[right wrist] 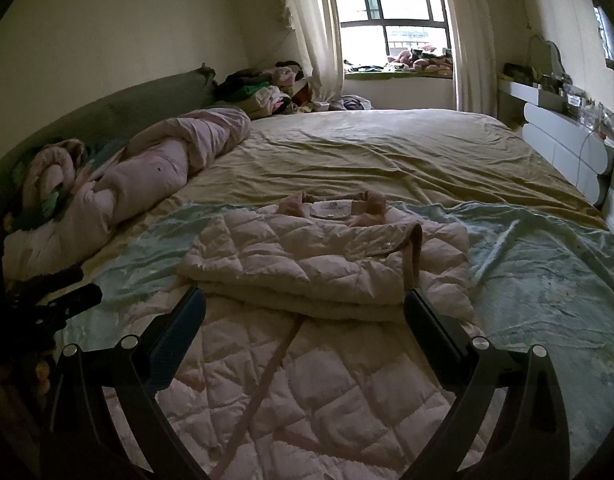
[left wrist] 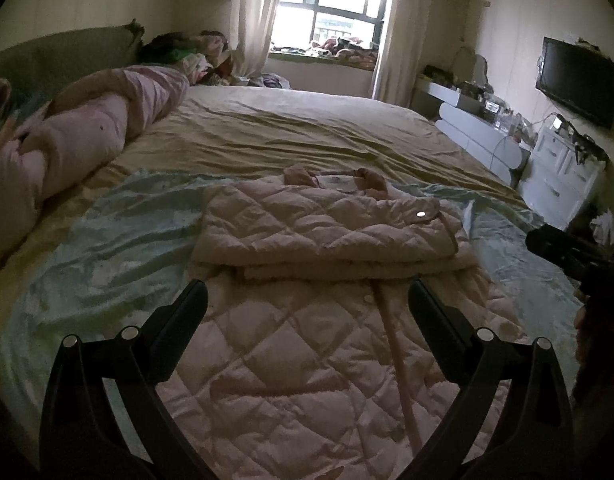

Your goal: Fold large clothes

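My left gripper (left wrist: 307,296) hangs over a pale pink quilted padded coat (left wrist: 307,360) with its two black fingers spread wide apart, holding nothing. My right gripper (right wrist: 305,304) is the same: fingers well apart, empty, above the same coat (right wrist: 307,380). The coat lies on a light blue satin sheet (left wrist: 107,256) spread across the near part of a wide bed with a tan sheet (left wrist: 299,136). Its upper part is folded into a thick flat bundle, collar at the far side, while the lower part lies open toward me. A rolled pink duvet (left wrist: 87,136) lies along the bed's left edge, well apart from the coat.
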Demonstrator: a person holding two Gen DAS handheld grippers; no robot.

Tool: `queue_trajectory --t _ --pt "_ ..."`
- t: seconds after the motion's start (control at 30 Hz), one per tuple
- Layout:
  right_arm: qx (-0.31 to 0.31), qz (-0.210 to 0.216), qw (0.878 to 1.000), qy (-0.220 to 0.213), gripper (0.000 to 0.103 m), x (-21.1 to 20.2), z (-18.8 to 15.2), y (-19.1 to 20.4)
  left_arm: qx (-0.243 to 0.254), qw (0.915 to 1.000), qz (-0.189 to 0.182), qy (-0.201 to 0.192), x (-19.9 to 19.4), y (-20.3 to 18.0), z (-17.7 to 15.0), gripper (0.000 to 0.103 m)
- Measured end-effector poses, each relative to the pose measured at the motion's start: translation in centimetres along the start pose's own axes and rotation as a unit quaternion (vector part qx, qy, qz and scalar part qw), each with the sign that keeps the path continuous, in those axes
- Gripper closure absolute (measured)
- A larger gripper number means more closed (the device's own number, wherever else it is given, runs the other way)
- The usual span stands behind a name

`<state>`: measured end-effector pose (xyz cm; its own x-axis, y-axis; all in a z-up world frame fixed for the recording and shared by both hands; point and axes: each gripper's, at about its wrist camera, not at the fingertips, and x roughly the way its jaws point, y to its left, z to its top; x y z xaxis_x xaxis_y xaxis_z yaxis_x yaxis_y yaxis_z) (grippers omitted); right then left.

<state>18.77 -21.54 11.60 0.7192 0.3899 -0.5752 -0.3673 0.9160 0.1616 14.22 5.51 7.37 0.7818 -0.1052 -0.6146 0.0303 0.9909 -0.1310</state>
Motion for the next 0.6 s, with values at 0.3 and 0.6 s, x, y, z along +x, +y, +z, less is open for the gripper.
queue_trajectory --t 0.3,0.6 --pt "-0.004 0.0 1.0 0.006 0.004 -1.2 -1.1 -0.2 -0.003 0.9999 0.014 0.009 -1.2 0.3 -1.7 0.009" --pt "0.0 -0.003 1.0 0.019 0.004 -2.3 -3.2 -1.3 -0.002 0.9991 0.038 0.017 -1.9 0.7 -4.0 0.009"
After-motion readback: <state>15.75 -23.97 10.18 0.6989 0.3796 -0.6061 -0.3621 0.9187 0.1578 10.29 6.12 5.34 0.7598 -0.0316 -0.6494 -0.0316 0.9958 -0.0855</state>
